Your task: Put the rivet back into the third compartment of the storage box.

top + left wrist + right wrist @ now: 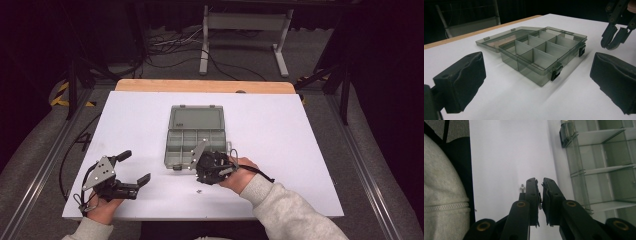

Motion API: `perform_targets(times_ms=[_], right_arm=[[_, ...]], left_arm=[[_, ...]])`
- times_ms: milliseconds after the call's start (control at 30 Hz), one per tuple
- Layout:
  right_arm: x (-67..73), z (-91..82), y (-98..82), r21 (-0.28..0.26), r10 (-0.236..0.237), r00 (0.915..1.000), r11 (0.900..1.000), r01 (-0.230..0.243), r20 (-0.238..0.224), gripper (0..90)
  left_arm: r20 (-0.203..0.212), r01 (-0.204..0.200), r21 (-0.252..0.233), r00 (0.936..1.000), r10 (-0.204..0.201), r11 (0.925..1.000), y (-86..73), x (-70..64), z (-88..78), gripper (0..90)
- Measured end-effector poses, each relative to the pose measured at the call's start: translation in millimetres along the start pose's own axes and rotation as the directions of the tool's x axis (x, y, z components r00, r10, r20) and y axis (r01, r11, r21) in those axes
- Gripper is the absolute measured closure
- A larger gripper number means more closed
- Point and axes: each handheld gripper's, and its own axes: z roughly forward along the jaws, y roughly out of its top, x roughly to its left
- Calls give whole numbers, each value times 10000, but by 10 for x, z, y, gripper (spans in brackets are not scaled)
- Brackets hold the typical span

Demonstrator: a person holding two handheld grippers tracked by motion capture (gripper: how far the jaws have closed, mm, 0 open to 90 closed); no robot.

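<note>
The organizer box (pixel 194 144) lies open in the middle of the white worktop (pixel 280 150), its compartments seemingly empty, so sorting has probably hardly begun. A small screw (pixel 199 190) lies near it. The right claw (pixel 540 185), almost pressed together, hovers beside the screw (pixel 522 187). The left claw (pixel 135 167) rests spread at the near left.

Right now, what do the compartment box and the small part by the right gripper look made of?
Compartment box: smoky translucent plastic, glossy; the dividers show through its walls. Small part: probably bright metal, silvery with a glint, too small to identify. Right gripper sits beside it.
</note>
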Motion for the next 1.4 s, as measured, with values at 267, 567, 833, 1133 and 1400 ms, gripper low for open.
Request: perform_targets(times_ms=[267,567,833,1133,1400], right_arm=[[-97,-143,81,-214,4,9999,9998,0,169,828],[-243,-301,171,-484,146,9993,9987,-129,337,828],[-375,-391,244,-615,253,9981,9979,-218,565,828],[-538,-513,312,-929,409,9947,9952,-321,945,828],[-692,-514,361,-992,807,9908,9926,-700,1090,828]], left_arm=[[5,27,-31,10000,-27,10000,-2,2,1,8],[44,24,-21,10000,-24,10000,0,7,-5,7],[38,28,-28,10000,-28,10000,0,8,-6,8],[20,41,-54,10000,-41,10000,-2,8,-4,7],[14,38,-47,10000,-38,10000,-2,7,-3,7]])
